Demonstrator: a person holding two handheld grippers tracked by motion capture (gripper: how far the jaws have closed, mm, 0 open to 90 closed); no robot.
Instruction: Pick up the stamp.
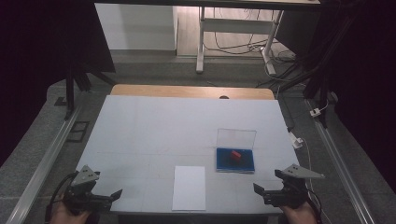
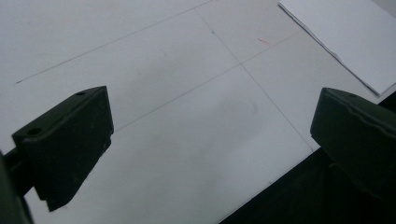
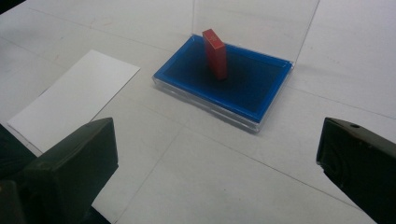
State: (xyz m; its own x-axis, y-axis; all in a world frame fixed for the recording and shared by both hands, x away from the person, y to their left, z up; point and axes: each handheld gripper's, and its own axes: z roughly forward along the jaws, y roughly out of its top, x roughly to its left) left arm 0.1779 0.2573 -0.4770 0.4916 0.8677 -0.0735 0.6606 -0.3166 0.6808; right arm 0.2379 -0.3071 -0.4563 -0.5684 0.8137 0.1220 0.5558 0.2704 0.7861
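A clear case with a blue pad (image 1: 235, 161) (image 3: 224, 84) lies right of centre on the white table, its transparent lid (image 1: 236, 138) (image 3: 254, 25) standing up at the back. A small red block (image 1: 235, 155) (image 3: 215, 53) stands upright on the pad. A white sheet of paper (image 1: 189, 187) (image 3: 74, 100) (image 2: 341, 37) lies to its left near the front edge. My right gripper (image 1: 268, 183) (image 3: 215, 163) hovers open at the front right, facing the case from a short way off, nothing between its jaws. My left gripper (image 1: 112, 196) (image 2: 210, 135) is open and empty at the front left corner.
The white table top (image 1: 163, 130) ends in a wooden strip (image 1: 191, 91) at the far edge. Metal rails (image 1: 44, 161) run along both sides on the floor. A white desk frame with cables (image 1: 233, 42) stands beyond the table.
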